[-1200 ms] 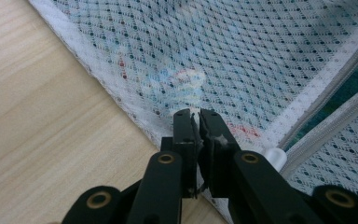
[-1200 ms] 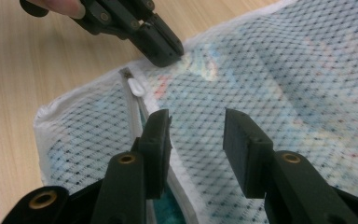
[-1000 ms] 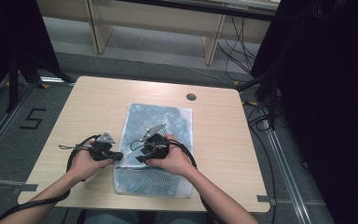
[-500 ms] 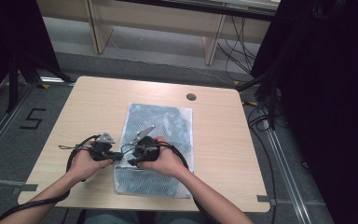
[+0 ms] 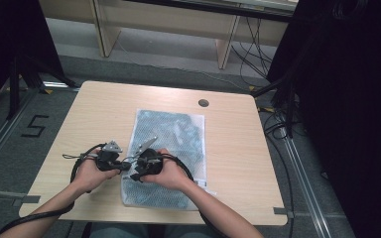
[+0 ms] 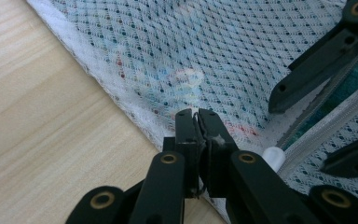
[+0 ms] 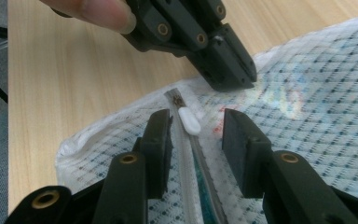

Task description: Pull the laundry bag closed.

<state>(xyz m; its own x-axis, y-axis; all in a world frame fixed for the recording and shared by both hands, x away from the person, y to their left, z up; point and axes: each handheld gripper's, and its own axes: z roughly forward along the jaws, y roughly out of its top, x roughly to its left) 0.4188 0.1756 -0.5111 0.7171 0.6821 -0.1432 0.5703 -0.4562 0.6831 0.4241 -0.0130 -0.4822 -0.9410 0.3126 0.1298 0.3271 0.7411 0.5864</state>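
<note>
We see a white mesh laundry bag (image 5: pixel 171 148) with teal and patterned cloth inside, lying flat on the middle of the pale wooden table (image 5: pixel 238 144), its near end close to the table's front edge. A zip (image 7: pixel 186 154) runs along the bag near that end, and its small white plastic pull tab (image 7: pixel 189 120) lies on the mesh just beside the bag's corner. Our left gripper (image 6: pixel 196 116) has its jaws pressed together on the bag's white hem, a thin fold of mesh pinched between the pads. Our right gripper (image 7: pixel 196 140) hovers over the zip with its jaws apart, one on each side of the zip line, the white tab just ahead between them and untouched. In the high view both hands meet at the bag's left near corner, close together
</note>
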